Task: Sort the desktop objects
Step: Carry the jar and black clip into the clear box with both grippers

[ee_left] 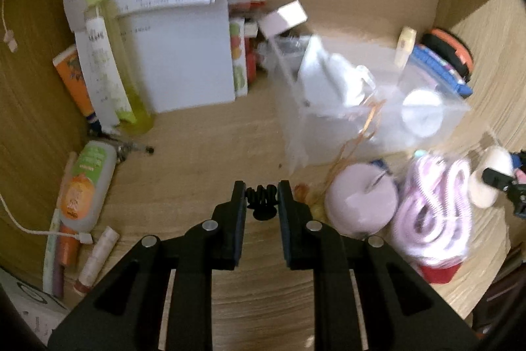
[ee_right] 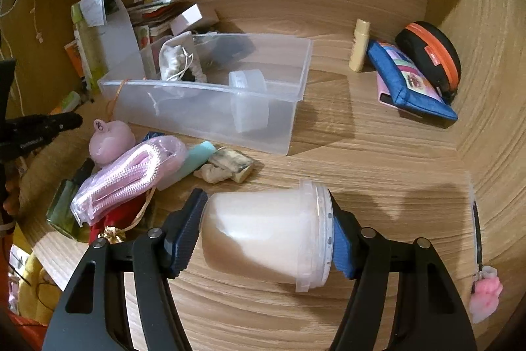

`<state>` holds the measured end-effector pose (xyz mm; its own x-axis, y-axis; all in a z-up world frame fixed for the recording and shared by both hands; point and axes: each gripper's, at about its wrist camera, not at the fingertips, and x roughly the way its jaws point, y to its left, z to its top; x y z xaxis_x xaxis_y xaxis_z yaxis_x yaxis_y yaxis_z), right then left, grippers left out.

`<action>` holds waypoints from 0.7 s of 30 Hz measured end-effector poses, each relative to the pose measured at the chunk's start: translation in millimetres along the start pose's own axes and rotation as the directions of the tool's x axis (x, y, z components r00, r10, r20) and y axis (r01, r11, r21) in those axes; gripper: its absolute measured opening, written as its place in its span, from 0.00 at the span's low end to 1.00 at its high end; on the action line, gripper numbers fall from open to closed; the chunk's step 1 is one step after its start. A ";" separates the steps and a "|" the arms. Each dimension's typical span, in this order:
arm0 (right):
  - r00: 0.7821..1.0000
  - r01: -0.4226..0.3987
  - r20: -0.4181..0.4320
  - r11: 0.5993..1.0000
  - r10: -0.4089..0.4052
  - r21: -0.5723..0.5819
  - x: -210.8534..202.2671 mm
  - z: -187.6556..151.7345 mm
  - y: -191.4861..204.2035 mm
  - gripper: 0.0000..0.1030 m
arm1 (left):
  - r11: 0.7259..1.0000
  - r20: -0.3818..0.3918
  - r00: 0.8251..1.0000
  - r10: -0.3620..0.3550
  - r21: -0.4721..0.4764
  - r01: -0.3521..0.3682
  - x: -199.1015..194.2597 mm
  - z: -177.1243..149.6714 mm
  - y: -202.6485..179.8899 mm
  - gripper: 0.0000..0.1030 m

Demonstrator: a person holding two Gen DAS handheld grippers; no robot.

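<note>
Carrying the tub (ee_right: 266,236) clamped sideways in the right tongs (ee_right: 267,234), keep it level toward the clear bin (ee_right: 210,117); left tongs (ee_left: 262,198) grip a black clip (ee_left: 263,203).

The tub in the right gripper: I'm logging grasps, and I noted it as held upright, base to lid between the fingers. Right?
Not quite. The right gripper does hold the tub base to lid between its fingers, but the tub lies on its side, lid toward the right finger. The right wrist view shows it.
</note>
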<state>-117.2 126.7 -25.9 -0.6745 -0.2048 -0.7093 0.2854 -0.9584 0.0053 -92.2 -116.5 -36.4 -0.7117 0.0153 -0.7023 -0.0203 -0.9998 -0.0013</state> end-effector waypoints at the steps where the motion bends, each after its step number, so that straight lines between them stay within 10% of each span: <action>1: 1.000 0.003 0.003 1.000 -0.003 -0.002 -1.4 0.5 -0.7 0.62 | 1.000 0.012 1.000 -0.004 0.000 0.004 -3.6 2.4 -1.4 0.18; 21: 0.992 0.001 0.128 1.000 -0.001 -0.002 -31.4 52.8 -19.8 0.62 | 0.998 0.130 0.990 -0.055 -0.014 0.058 -28.5 40.0 -15.3 0.18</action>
<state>-137.6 141.6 33.5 -0.7565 -0.2280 -0.6129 0.2862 -0.9582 0.0031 -99.7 -101.1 12.1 -0.7945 0.0722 -0.6030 -0.0513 -0.9973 -0.0518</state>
